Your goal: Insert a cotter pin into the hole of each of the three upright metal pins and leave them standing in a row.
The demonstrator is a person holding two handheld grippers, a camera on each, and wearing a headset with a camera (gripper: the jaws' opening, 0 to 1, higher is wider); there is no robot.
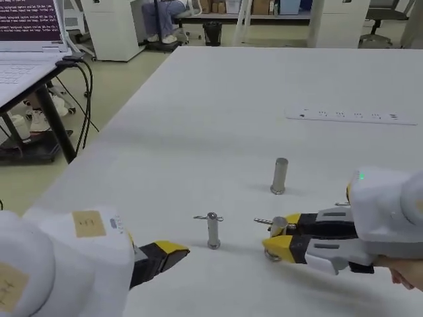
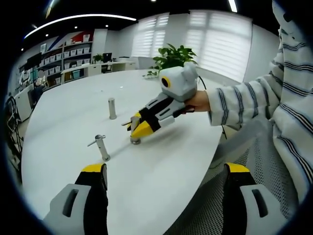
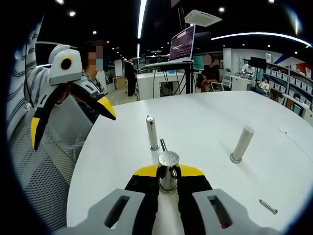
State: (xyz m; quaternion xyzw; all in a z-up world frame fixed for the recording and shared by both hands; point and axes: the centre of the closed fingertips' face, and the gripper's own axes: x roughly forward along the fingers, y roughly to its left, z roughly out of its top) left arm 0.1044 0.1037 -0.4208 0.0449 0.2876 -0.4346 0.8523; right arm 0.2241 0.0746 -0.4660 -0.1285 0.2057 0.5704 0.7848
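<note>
Three upright metal pins stand on the white table (image 1: 218,125). The far pin (image 1: 280,176) (image 3: 242,144) is bare. A second pin (image 1: 212,230) (image 2: 102,147) (image 3: 152,132) carries a cotter pin (image 1: 207,217) through its head. My right gripper (image 1: 276,236) (image 3: 168,172) (image 2: 137,128) is shut on the third pin (image 1: 278,226) (image 3: 168,169), which has a cotter pin (image 1: 262,222) (image 3: 163,145) sticking out of it. My left gripper (image 1: 165,254) (image 2: 165,169) (image 3: 72,120) is open and holds nothing, near the table's front edge, left of the pins.
A loose cotter pin (image 3: 268,206) lies on the table to the right of the held pin. A white power strip (image 1: 350,116) lies at the far right. A laptop (image 1: 26,33) sits on a side stand to the far left. People sit in the background.
</note>
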